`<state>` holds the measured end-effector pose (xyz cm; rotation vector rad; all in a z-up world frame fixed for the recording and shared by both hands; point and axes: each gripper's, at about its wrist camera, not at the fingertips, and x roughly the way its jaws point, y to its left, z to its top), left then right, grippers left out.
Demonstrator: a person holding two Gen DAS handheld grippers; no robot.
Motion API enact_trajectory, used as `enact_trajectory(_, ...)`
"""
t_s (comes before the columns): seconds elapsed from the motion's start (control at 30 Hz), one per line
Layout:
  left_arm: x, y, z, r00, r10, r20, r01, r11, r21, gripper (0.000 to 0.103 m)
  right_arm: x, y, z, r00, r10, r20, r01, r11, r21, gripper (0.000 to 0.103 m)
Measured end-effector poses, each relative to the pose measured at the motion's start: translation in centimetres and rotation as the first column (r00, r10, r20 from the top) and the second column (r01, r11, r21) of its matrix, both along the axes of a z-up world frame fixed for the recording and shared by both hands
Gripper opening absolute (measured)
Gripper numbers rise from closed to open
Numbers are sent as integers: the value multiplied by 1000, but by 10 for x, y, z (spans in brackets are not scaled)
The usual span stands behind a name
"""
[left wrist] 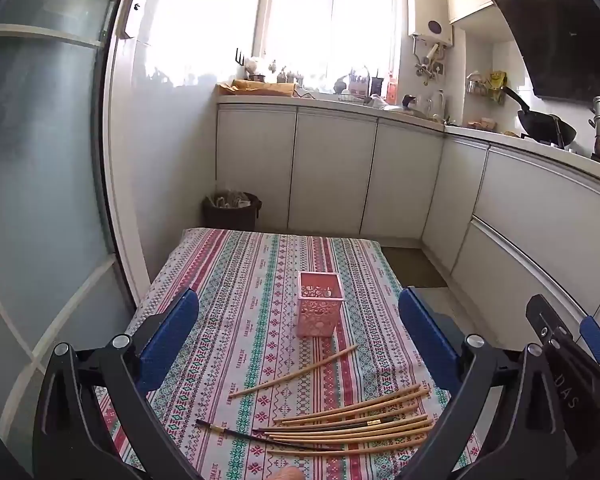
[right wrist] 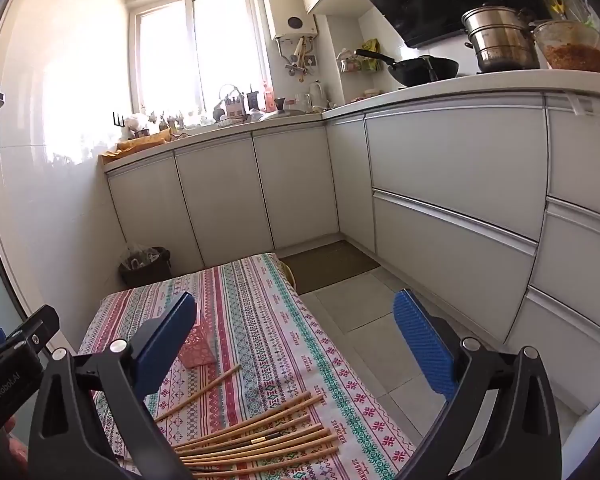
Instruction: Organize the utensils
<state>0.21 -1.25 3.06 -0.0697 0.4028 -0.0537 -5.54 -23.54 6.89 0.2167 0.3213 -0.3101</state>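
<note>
A pink perforated holder (left wrist: 320, 305) stands empty on the patterned tablecloth (left wrist: 236, 280); in the right wrist view it (right wrist: 198, 347) is half hidden behind my right gripper's left finger. Several wooden chopsticks (left wrist: 352, 420) lie bunched near the front edge, with two dark ones among them. One wooden chopstick (left wrist: 296, 370) lies apart, closer to the holder. The bunch also shows in the right wrist view (right wrist: 260, 436). My left gripper (left wrist: 298, 340) is open and empty above the table. My right gripper (right wrist: 296, 344) is open and empty to its right, over the table's right edge.
The small table stands in a narrow kitchen. White cabinets (left wrist: 332, 172) run behind and along the right. A dark bin (left wrist: 232, 210) sits on the floor beyond the far left corner. A glass door (left wrist: 40, 160) is at the left. Tiled floor (right wrist: 364, 320) lies right of the table.
</note>
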Motion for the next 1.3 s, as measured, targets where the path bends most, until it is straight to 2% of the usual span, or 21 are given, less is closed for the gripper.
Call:
enact_trajectory(0.77,2,-4,-3,1000,-2,-4,2,1000,25,96,3,-7,-5,999,-8,-33,8,1000,14,96)
enact_trajectory(0.9,2,-5,-3,1000,-3,-4,3,1000,27,96,2,-7,-4,1000,-8,-5,8,1000,8,96)
enact_trajectory(1.3,0,-5,-5,1000,-7,-5,7,1000,30,96,1,-9,-3,1000,-9,-5,9,1000,23,96)
